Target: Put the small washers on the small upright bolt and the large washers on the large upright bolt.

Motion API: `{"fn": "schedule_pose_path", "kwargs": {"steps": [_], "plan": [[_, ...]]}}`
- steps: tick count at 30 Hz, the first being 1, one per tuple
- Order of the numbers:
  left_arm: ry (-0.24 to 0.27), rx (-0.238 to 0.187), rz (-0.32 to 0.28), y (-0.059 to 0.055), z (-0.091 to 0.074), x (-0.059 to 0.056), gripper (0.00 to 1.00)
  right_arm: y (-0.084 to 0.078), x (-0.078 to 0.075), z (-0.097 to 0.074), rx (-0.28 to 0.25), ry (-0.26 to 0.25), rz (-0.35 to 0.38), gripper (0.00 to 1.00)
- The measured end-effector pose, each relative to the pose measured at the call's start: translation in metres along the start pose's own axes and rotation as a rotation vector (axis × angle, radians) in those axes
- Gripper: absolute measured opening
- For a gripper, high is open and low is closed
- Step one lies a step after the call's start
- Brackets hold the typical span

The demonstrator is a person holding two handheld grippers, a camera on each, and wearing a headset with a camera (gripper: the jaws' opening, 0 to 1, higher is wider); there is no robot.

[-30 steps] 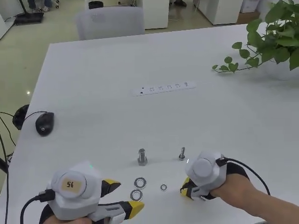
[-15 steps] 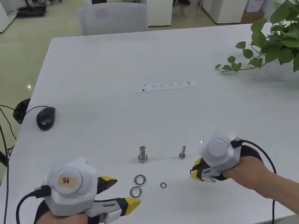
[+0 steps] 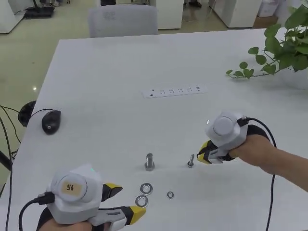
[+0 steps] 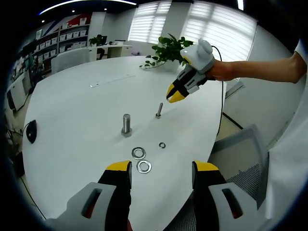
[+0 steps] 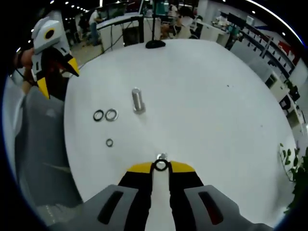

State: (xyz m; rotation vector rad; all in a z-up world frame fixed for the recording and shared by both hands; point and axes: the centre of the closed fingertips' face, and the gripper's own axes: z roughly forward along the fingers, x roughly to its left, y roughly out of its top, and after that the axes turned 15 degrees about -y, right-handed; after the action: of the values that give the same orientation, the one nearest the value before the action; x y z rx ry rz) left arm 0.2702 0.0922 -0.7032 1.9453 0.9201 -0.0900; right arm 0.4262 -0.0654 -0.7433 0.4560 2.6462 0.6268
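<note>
The small upright bolt [image 3: 191, 161] and the large upright bolt [image 3: 149, 162] stand near the table's front. My right gripper [image 3: 204, 157] hovers just right of the small bolt, shut on a small washer [image 5: 160, 165] held right over the bolt's top [image 5: 161, 156]. Two large washers [image 3: 146, 188] [image 3: 141, 201] and another small washer [image 3: 170, 194] lie flat in front of the bolts. My left gripper [image 4: 161, 168] stands open at the front left, just short of the large washers [image 4: 143, 166], with nothing between its fingers.
A white power strip [image 3: 175, 91] lies mid-table. A black mouse [image 3: 51, 121] with its cable sits at the left edge. A leafy plant [image 3: 284, 43] stands at the far right, and a grey chair [image 3: 122, 20] stands behind the table.
My right gripper has moved away from the table's front and leftward to the small bolt, carrying the small washer. The left gripper has stayed put.
</note>
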Motion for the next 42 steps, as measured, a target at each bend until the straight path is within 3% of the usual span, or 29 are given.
{"fn": "schedule_pose_path", "kwargs": {"steps": [7, 19, 29, 42], "plan": [[0.010, -0.003, -0.007, -0.003, -0.004, 0.001, 0.50, 0.005, 0.001, 0.012, 0.030, 0.036, -0.051, 0.13], [0.024, -0.011, -0.019, -0.004, -0.008, 0.004, 0.50, -0.001, 0.005, 0.024, 0.072, 0.060, -0.088, 0.13], [0.028, -0.014, -0.019, -0.003, -0.010, 0.006, 0.50, -0.002, 0.008, 0.030, 0.086, 0.068, -0.103, 0.13], [0.039, -0.012, -0.029, -0.007, -0.014, 0.008, 0.50, -0.017, 0.014, 0.051, 0.121, 0.078, -0.096, 0.13]]}}
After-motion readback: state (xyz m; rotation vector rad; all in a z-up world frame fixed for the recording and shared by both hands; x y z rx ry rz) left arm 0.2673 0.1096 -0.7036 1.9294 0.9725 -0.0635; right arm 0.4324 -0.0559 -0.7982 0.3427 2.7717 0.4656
